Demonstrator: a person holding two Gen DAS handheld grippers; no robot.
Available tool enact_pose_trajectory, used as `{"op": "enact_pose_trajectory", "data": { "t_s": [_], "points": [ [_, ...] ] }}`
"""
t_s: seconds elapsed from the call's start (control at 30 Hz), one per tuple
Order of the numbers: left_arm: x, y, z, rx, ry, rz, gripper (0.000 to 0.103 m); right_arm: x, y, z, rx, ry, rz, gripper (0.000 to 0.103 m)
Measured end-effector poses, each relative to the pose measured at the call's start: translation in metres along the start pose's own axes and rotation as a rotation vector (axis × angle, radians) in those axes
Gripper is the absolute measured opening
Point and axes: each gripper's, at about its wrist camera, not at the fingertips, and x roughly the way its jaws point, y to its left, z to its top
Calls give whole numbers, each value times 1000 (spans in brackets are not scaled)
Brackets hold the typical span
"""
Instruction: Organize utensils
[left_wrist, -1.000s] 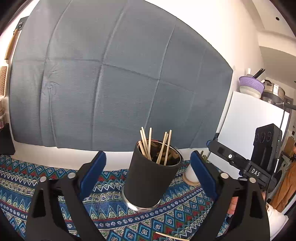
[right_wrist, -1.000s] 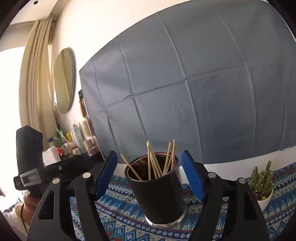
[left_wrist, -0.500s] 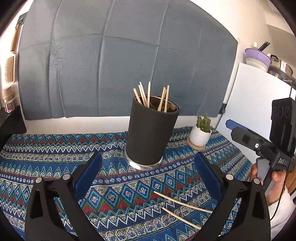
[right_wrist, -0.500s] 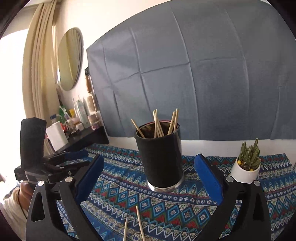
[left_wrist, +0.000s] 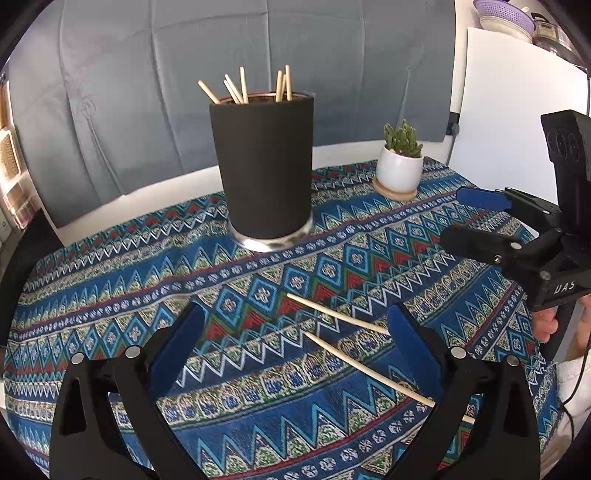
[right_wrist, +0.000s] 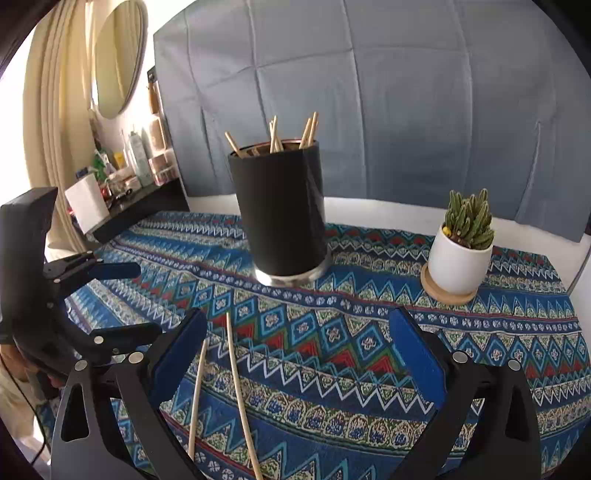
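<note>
Patterned blue tablecloth over table; grey fabric backdrop behind, mirror at 10 o'clock in right view. Black holder upright at 12, approx. six chopsticks inside, tips up. Potted cactus at 2 o'clock. Two loose chopsticks flat on cloth, long axes running 10-to-4 in left view. Left gripper, right gripper: both spread wide, holding nothing.

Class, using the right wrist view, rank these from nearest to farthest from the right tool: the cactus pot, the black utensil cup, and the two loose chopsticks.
1. Loose chopsticks, lying by the right tool's left finger.
2. Black utensil cup, ahead at centre.
3. Cactus pot, ahead to the right; nearly level with the cup, so a close call.
</note>
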Motion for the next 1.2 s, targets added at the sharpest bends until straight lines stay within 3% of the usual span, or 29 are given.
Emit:
{"op": "enact_pose_trajectory", "data": {
  "t_s": [0.23, 0.4, 0.57, 0.73, 0.9, 1.2],
  "points": [
    [14, -11, -21, -4, 76, 20, 97, 17, 1, -28, -65, 99, -9, 95],
    [28, -9, -32, -38, 143, -13, 97, 27, 2, -40, -79, 149, -34, 95],
    [40, -4, -44, -85, 209, -43, 97, 35, 1, -50, -66, 206, -7, 95],
    [39, -9, -46, -58, 172, -6, 97, 37, 10, -51, -99, 228, 0, 95],
    [42, -9, -47, -72, 176, -23, 97, 44, 14, -53, -124, 266, -30, 95],
    [45, -12, -44, -83, 163, 2, 97, 53, -2, -56, -51, 316, -40, 95]
  ]
}}
